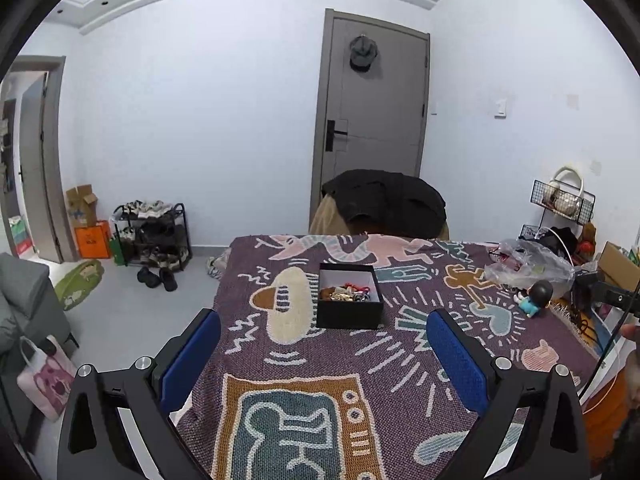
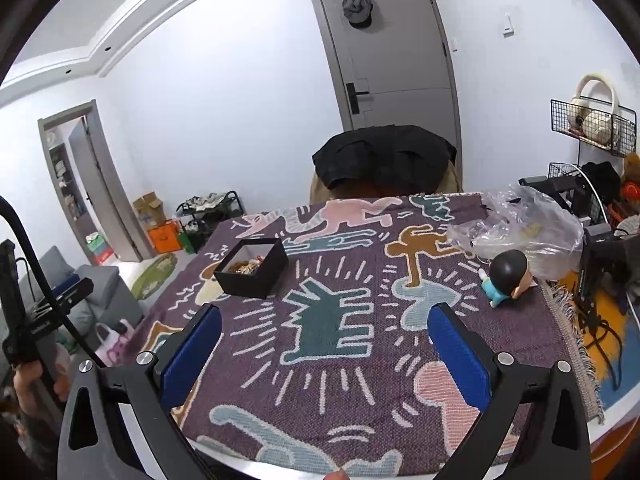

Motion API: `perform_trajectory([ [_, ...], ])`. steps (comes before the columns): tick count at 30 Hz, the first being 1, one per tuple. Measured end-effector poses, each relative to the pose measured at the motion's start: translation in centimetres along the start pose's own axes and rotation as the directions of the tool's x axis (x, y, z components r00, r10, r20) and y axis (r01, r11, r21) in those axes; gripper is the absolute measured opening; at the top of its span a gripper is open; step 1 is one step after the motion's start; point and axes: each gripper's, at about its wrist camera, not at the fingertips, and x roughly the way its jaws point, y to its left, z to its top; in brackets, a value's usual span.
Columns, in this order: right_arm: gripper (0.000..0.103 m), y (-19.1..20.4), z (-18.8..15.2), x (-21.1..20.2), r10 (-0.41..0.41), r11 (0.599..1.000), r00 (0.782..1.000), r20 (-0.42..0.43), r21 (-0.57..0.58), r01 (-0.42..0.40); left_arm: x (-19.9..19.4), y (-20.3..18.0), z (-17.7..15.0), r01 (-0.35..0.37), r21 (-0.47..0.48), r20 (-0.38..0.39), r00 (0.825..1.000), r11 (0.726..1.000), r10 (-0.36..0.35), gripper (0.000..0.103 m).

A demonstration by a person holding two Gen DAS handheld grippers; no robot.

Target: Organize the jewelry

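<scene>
An open black box (image 1: 349,298) with a heap of mixed jewelry (image 1: 349,293) inside sits on the patterned purple cloth (image 1: 360,360). It also shows in the right wrist view (image 2: 252,267), far left on the cloth (image 2: 340,360), with its jewelry (image 2: 246,267) partly hidden by the rim. My left gripper (image 1: 324,344) is open and empty, held above the cloth just short of the box. My right gripper (image 2: 325,340) is open and empty, over the middle of the cloth, right of the box.
A small black-haired figurine (image 2: 506,278) lies at the right of the cloth, next to a crumpled clear plastic bag (image 2: 520,232). A chair draped with a black jacket (image 1: 384,200) stands behind the table. Wire racks and cables (image 2: 592,136) crowd the right edge.
</scene>
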Motion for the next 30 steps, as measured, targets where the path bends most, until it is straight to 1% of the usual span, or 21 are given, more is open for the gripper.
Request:
perform_trajectory([
  [5, 0.103, -0.07, -0.02, 0.34, 0.013, 1.0, 1.0, -0.008, 0.006, -0.013, -0.05, -0.34, -0.05, -0.002, 0.015, -0.001, 1.0, 1.0, 0.002, 0.103],
  [19, 0.103, -0.06, 0.03, 0.48, 0.023, 1.0, 1.0, -0.011, 0.008, -0.023, -0.19, -0.39, -0.01, 0.003, 0.011, 0.001, 1.0, 1.0, -0.003, 0.103],
  [30, 0.103, 0.51, 0.24, 0.56, 0.026, 1.0, 1.0, -0.002, 0.009, -0.026, -0.34, -0.68, -0.11, 0.028, 0.011, 0.007, 1.0, 1.0, -0.028, 0.103],
])
